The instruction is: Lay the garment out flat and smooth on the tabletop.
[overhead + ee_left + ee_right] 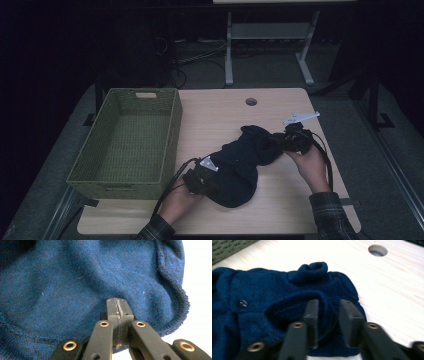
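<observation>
Sweater (240, 167), dark blue knit, lies crumpled on the table (280, 205), its long axis running from near left to far right. Left gripper (201, 179) has its jaws pinched shut on the near-left hem. Right gripper (295, 139) sits at the far-right end, jaws narrowed around a fold, not visibly pressing. Basket (127, 142) stands left, nearer the left gripper.

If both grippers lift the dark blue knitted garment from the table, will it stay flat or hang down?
The dark blue knitted garment would probably sag between the left gripper and the right gripper, since it already lies bunched in soft folds. The fuzzy knit seems unlikely to slip. It looks light.
</observation>
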Demonstrator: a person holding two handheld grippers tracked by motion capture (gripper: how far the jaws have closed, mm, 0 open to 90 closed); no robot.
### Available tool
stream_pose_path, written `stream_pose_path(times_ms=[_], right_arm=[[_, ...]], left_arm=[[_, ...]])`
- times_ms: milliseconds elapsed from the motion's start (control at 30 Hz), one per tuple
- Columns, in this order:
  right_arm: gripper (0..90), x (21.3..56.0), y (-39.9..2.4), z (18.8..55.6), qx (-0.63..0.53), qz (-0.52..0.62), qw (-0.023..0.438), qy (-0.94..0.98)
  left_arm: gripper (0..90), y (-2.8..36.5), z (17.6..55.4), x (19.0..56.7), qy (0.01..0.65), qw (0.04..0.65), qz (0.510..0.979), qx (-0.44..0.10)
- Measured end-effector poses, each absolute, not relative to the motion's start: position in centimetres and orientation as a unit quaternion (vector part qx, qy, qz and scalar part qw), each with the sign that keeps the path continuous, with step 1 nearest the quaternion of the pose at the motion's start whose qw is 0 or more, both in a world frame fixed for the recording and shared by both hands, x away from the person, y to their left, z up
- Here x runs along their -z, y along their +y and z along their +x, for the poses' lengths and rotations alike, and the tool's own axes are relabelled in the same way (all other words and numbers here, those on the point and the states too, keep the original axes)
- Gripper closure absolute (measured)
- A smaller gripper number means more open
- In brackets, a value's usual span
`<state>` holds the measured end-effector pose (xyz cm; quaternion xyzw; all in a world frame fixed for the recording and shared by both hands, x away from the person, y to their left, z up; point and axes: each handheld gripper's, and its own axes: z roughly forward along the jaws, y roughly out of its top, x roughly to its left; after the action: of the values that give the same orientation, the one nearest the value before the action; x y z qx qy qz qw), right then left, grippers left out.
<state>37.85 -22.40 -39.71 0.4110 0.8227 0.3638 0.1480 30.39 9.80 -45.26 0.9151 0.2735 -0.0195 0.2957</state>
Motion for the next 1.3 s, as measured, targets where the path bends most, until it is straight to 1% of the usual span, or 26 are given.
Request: stream_pose_path(times_ms=[67,133,167,300,400,467,500,567,633,667,767,833,867,933,1000,1067,1300], right_arm=[[82.9,40.1,-22.3,38.2,-0.355,0.415,0.146,0.825],[85.4,40.3,-22.4,38.6,-0.353,0.416,0.146,0.825],[85.7,40.3,-22.5,38.8,-0.355,0.416,0.148,0.824],[86.2,40.2,-22.7,39.7,-0.355,0.421,0.149,0.822],[86.4,39.8,-22.7,40.5,-0.358,0.418,0.159,0.82],[86.4,39.6,-22.6,41.3,-0.353,0.419,0.157,0.822],[86.4,39.5,-22.6,41.6,-0.356,0.417,0.163,0.82],[86.4,39.3,-22.6,42.4,-0.353,0.42,0.158,0.821],[86.8,39.2,-22.4,43.1,-0.358,0.415,0.167,0.82],[86.8,39.2,-22.4,43.5,-0.356,0.417,0.163,0.82],[86.8,39.0,-21.9,44.5,-0.354,0.415,0.168,0.821],[86.8,38.9,-21.6,45.3,-0.35,0.415,0.163,0.824],[86.8,38.8,-21.4,45.6,-0.351,0.413,0.169,0.823],[86.8,38.8,-21.1,46.4,-0.349,0.413,0.164,0.825],[86.9,38.8,-20.6,47.0,-0.351,0.409,0.173,0.824],[86.9,39.0,-20.1,47.7,-0.348,0.409,0.165,0.827],[85.5,39.7,-18.4,48.3,-0.34,0.396,0.164,0.837]], left_arm=[[90.0,9.8,30.4,45.2,0.274,0.295,0.915,0.02],[90.0,9.7,30.4,45.2,0.271,0.293,0.917,0.019],[90.0,9.6,30.4,45.2,0.27,0.293,0.917,0.028],[90.0,9.4,30.4,45.3,0.266,0.294,0.917,0.042],[90.0,9.2,30.2,45.3,0.26,0.292,0.919,0.048],[90.0,8.9,29.9,45.3,0.256,0.293,0.92,0.052],[90.0,8.7,29.8,45.3,0.253,0.293,0.921,0.054],[90.0,8.4,29.6,45.3,0.249,0.294,0.921,0.057],[90.0,8.1,29.5,45.3,0.244,0.295,0.922,0.063],[90.0,7.9,29.4,45.3,0.241,0.295,0.922,0.064],[90.0,7.5,29.1,45.3,0.238,0.299,0.921,0.07],[90.0,7.2,28.9,45.3,0.232,0.3,0.923,0.073],[90.0,7.0,28.9,45.4,0.233,0.302,0.922,0.072],[90.0,6.7,28.8,45.4,0.229,0.301,0.923,0.073],[90.0,6.4,28.7,45.4,0.227,0.303,0.923,0.074],[90.0,6.1,28.6,45.5,0.223,0.306,0.922,0.075],[89.9,5.2,28.3,45.6,0.211,0.317,0.921,0.077]])
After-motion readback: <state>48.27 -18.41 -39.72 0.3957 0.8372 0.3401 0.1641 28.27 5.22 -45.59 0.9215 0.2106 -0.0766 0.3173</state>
